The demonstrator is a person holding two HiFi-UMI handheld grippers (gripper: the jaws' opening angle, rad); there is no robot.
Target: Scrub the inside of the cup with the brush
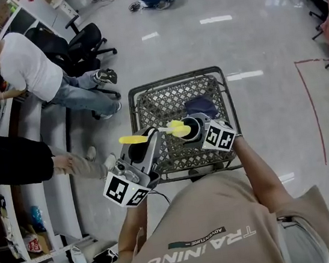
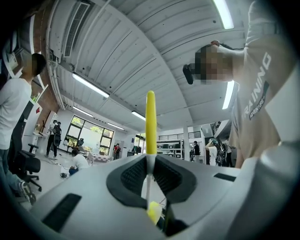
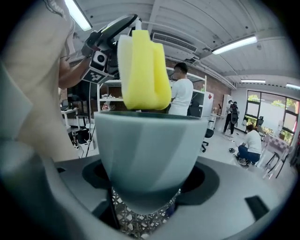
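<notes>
Left tongs [image 2: 151, 174] clenched on thin stem of yellow-handled brush [image 2: 150, 123]. Right tongs [image 3: 150, 190] clamped round pale grey-blue cup [image 3: 149, 150], held above dark metal mesh cart [image 1: 175, 79]. Yellow sponge head [image 3: 143, 70] at cup mouth, lower end about rim level. Brush long axis runs from Left tongs across to cup. Judgement: head must go deeper along that axis before scrubbing.
</notes>
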